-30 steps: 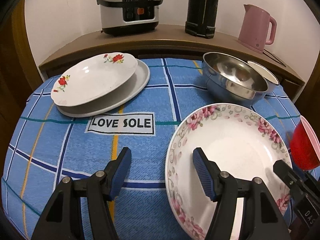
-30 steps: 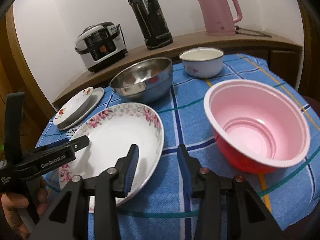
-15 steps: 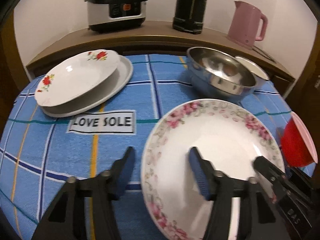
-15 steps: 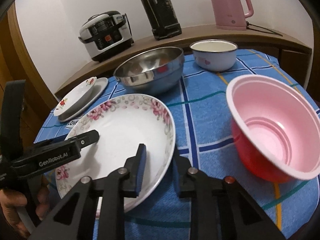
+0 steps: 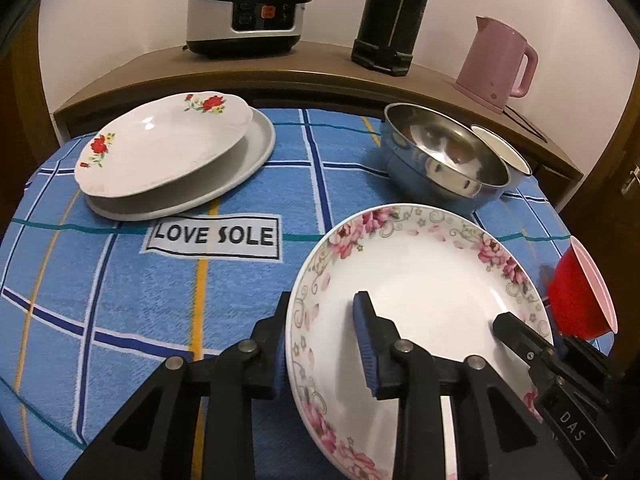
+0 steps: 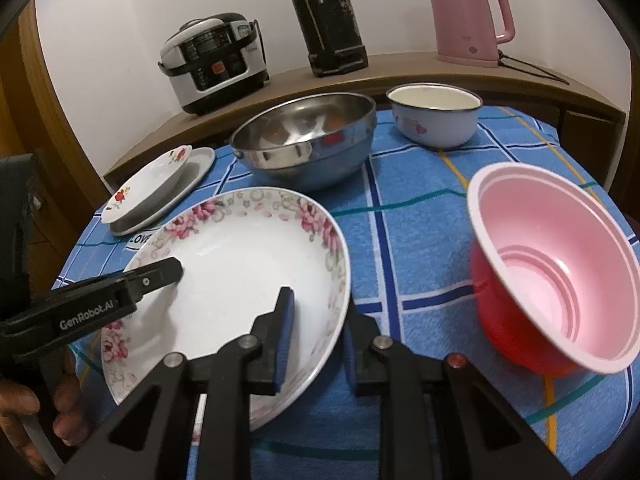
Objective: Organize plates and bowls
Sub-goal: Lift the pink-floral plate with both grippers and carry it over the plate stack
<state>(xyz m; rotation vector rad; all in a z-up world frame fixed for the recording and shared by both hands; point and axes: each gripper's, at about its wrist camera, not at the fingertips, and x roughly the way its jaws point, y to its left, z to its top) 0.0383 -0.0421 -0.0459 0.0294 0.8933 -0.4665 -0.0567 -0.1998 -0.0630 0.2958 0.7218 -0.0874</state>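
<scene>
A white plate with pink flowers [image 5: 420, 280] [image 6: 240, 264] lies on the blue checked cloth. My left gripper [image 5: 322, 300] straddles its left rim, one finger outside and one inside. Its jaws are closing and a gap remains at the inner pad. My right gripper [image 6: 318, 308] is shut on the plate's right rim, one pad inside and one under the edge. A red-flowered plate [image 5: 160, 152] rests on a plain white plate [image 5: 256, 152] at the far left. A steel bowl [image 6: 304, 140], an enamel bowl [image 6: 436, 116] and a red plastic bowl with a pink inside [image 6: 552, 280] stand to the right.
A rice cooker [image 5: 244, 4], a black flask [image 5: 392, 12] and a pink kettle [image 5: 496, 64] stand on the wooden shelf [image 5: 280, 68] behind the table. A hand [image 6: 24, 420] holds the left gripper at the lower left of the right wrist view.
Both grippers have slid forward onto the pink-flowered plate's near rim. The left jaws have narrowed around its left edge, and the right jaws have drawn in on its right edge.
</scene>
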